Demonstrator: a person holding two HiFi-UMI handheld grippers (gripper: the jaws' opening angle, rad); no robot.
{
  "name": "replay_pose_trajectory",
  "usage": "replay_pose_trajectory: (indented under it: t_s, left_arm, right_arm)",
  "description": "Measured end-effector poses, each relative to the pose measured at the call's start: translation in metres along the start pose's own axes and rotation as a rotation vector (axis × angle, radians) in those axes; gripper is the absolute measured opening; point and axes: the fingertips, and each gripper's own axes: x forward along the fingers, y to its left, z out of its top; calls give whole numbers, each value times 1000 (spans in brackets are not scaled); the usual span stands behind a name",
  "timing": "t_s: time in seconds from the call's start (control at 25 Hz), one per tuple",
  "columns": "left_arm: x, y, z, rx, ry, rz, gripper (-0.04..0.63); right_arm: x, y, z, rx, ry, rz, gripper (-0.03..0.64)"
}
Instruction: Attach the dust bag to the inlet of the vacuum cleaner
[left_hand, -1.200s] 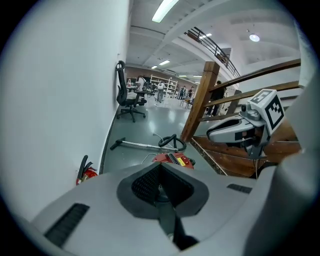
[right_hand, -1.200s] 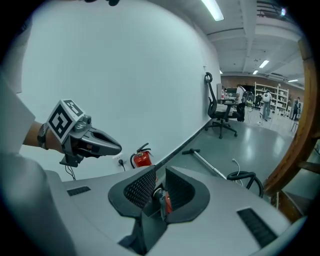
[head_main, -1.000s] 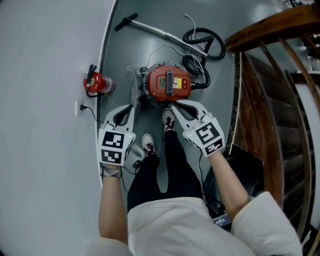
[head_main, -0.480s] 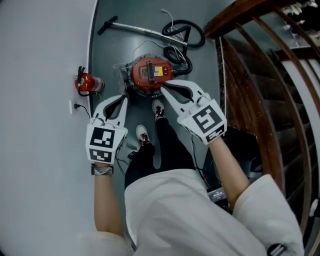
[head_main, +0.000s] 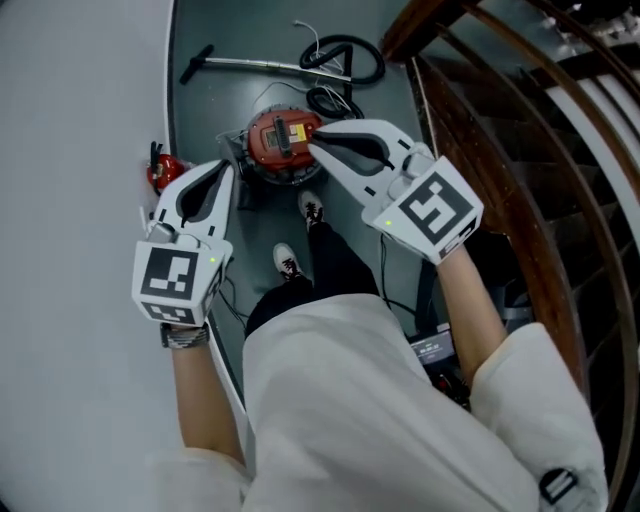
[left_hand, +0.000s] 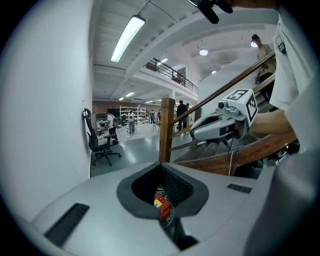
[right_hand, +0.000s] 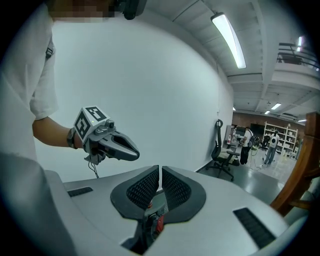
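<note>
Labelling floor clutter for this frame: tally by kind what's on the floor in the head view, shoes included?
vacuum cleaner: 1
fire extinguisher: 1
metal wand: 1
black hose: 1
shoes: 2
Total: 6

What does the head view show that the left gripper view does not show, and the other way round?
Only the head view: the red fire extinguisher by the white wall, the long metal wand on the grey floor, the person's white shoes. Only the left gripper view: a black office chair, a long ceiling lamp, distant people. Both: the right claw, the brown wooden stair railing, and the round red vacuum cleaner, though only as a glimpse in the left gripper view.
</note>
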Motion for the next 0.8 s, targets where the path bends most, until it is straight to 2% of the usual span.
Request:
replay_pose_trajectory:
  t_s: [0.16, 0.44, 0.8]
  left_arm:
    - [-16, -10, 36, 15, -82, -20, 2]
    - [-41, -25, 79, 123, -159, -16, 2]
    - [-79, -33, 122, 154, -255, 3, 2]
  right_arm:
    - [-20, 6, 28, -31, -36, -26, 41]
    - [-49, 9, 73, -76, -117, -110, 41]
    - [-88, 28, 122, -143, -218, -180, 41]
